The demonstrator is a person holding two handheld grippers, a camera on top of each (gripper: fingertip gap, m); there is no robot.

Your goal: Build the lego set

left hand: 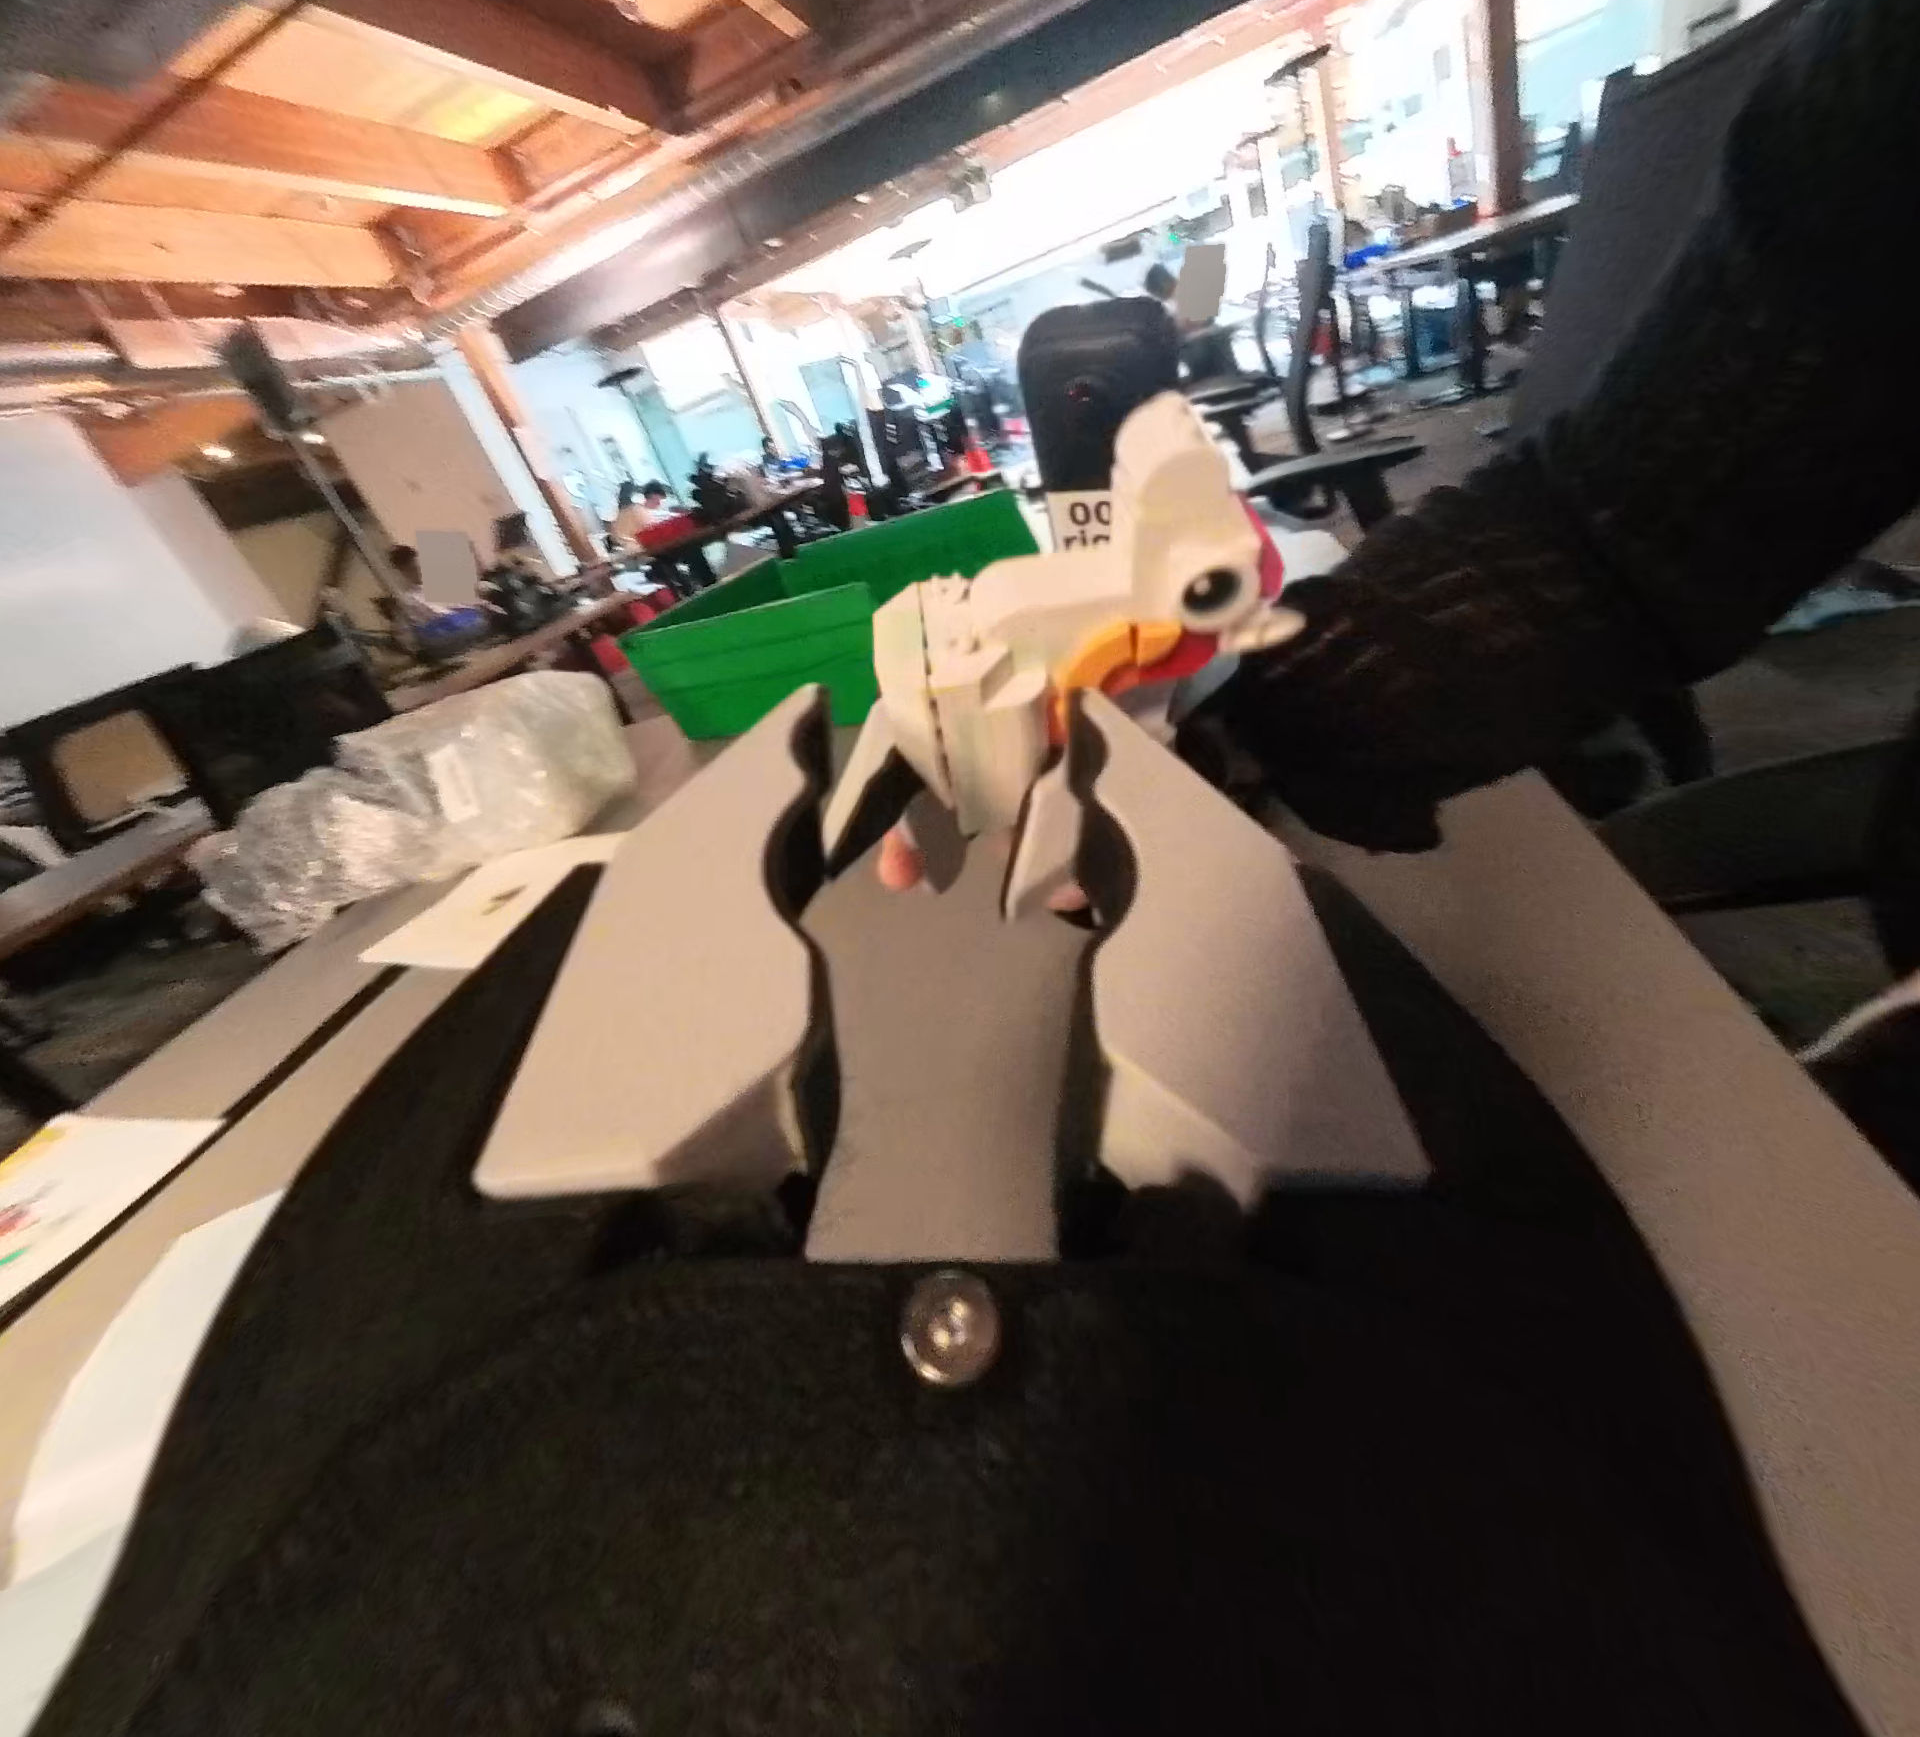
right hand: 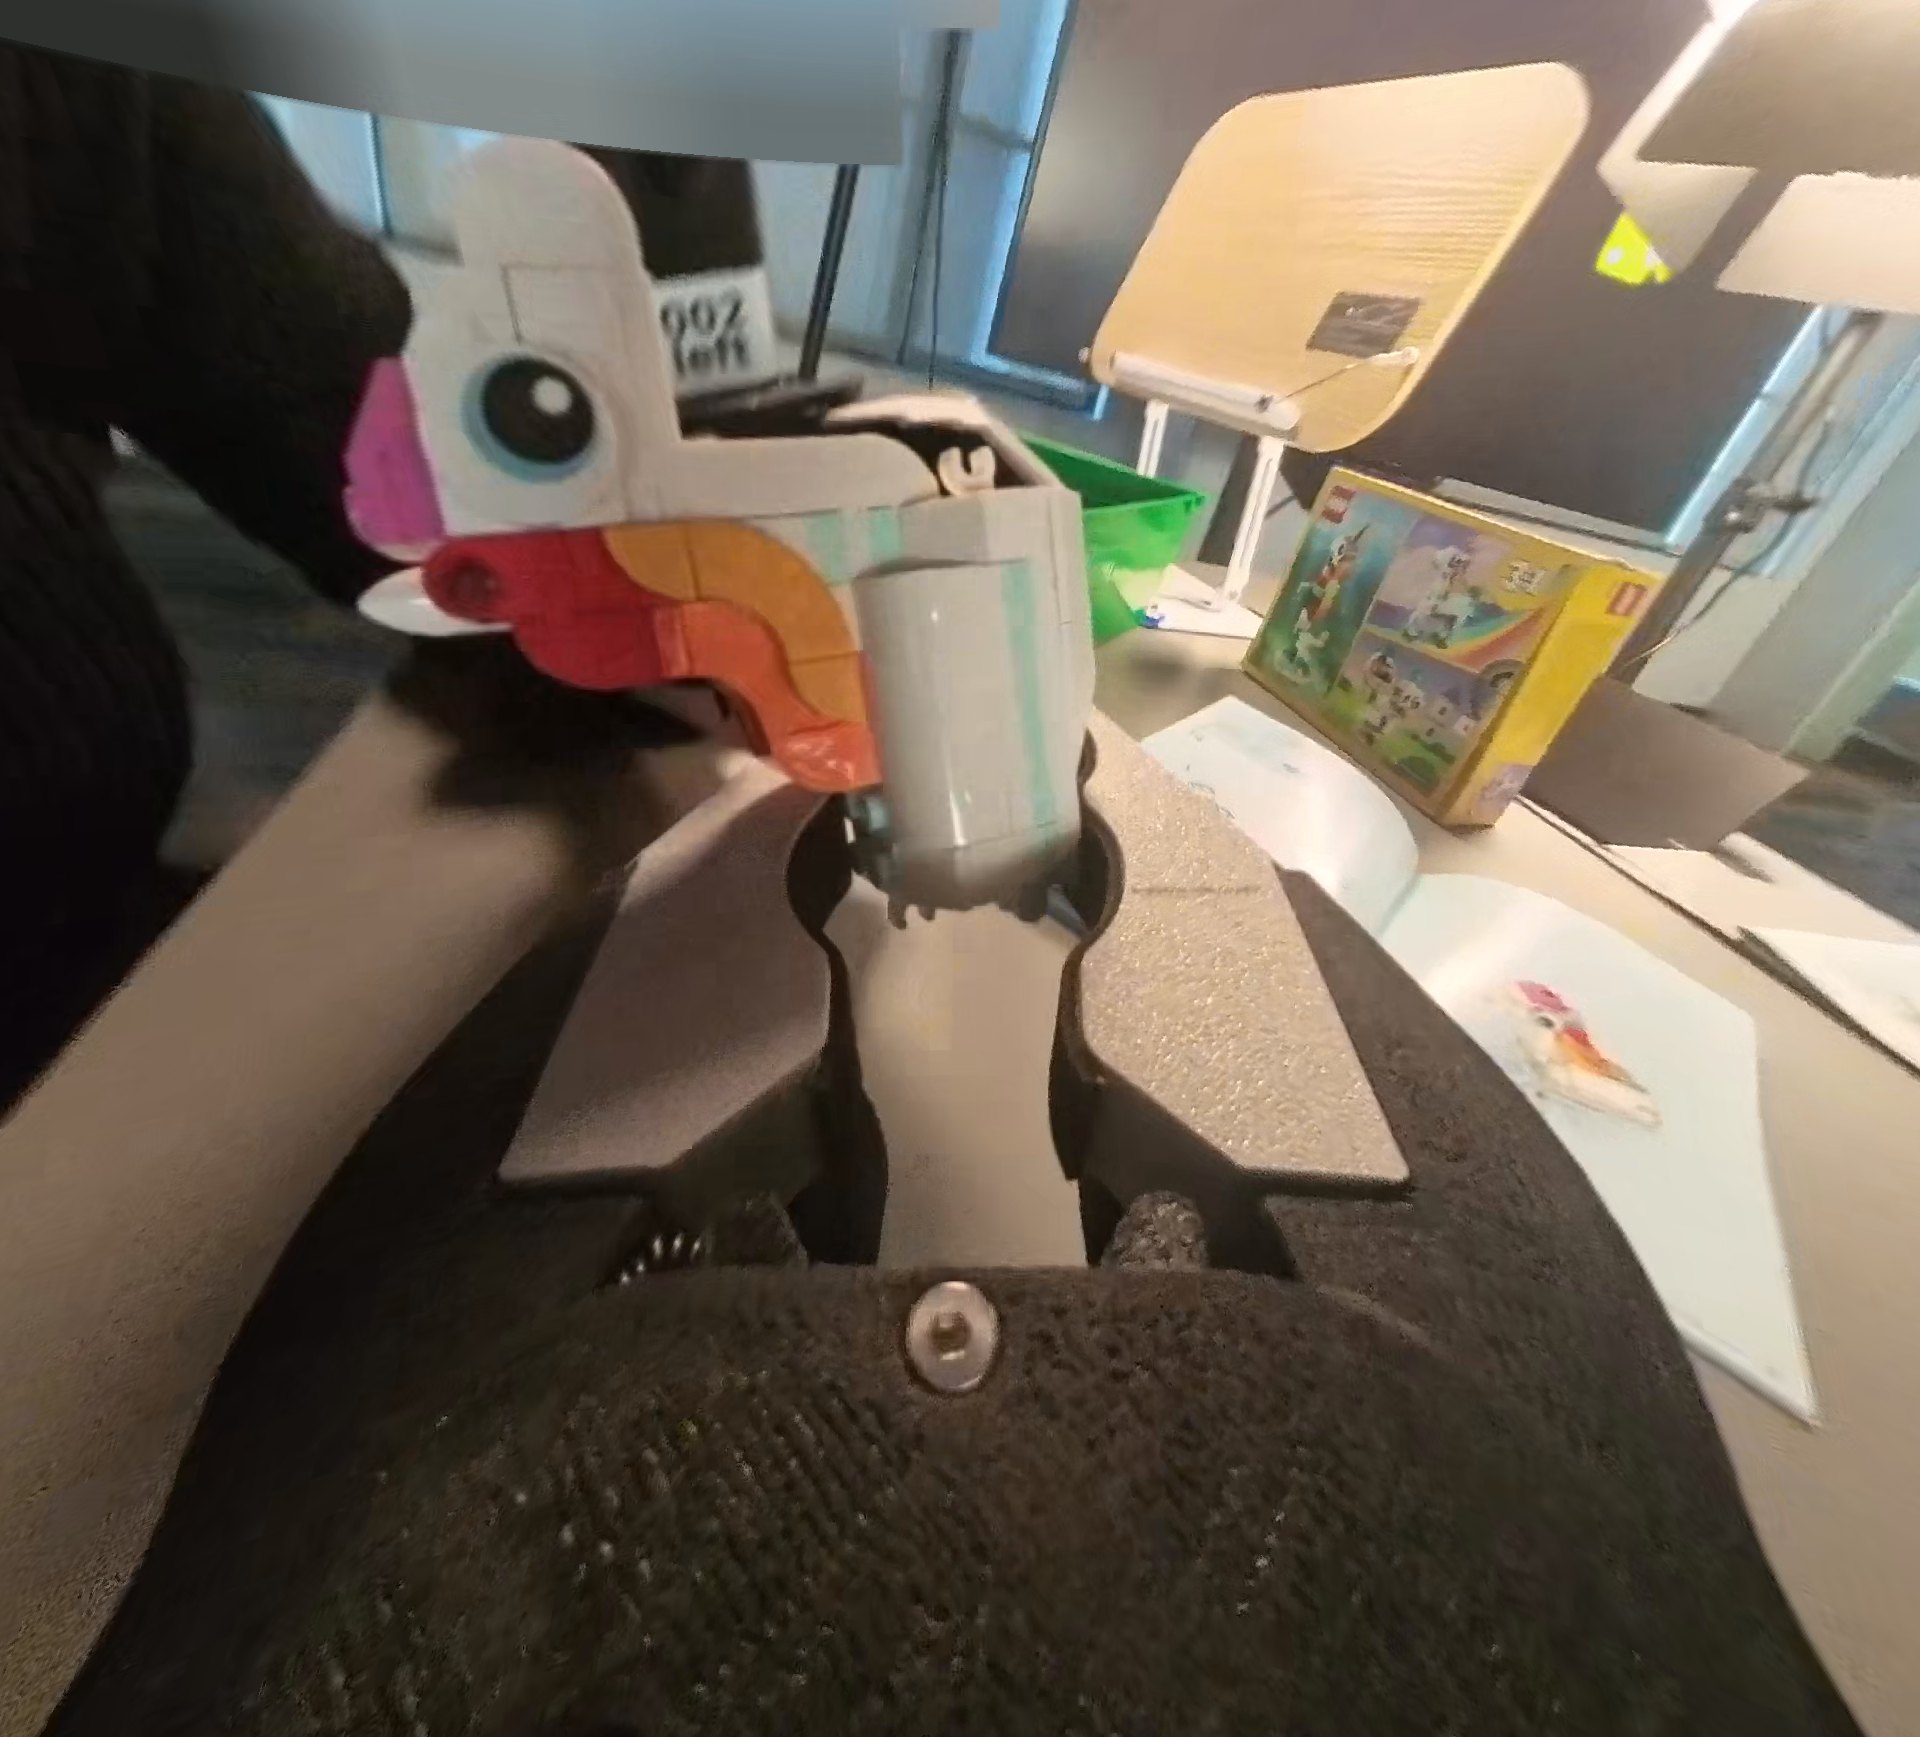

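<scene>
A partly built lego unicorn [left hand: 997, 638] is held in the air between both grippers. It has a white head with a big eye, a pink, red and orange mane, and a white body. My left gripper [left hand: 951, 742] is shut on the white body from one side. My right gripper [right hand: 966, 804] is shut on the lower white rounded part of the unicorn [right hand: 966, 679] from the opposite side. The right gripper's black camera body [left hand: 1091, 399] shows behind the model in the left wrist view. The left gripper's camera body [right hand: 707, 316] shows behind it in the right wrist view.
A green bin [left hand: 748, 648] stands on the grey table, also in the right wrist view [right hand: 1127, 513]. The yellow lego box [right hand: 1455, 638], an open instruction booklet [right hand: 1558, 1064] and a wooden book stand [right hand: 1340, 253] are at the right. Plastic bags [left hand: 436, 783] lie left. A black sleeve [left hand: 1558, 596] reaches in. My two grippers' fingertips are within a few centimetres of each other.
</scene>
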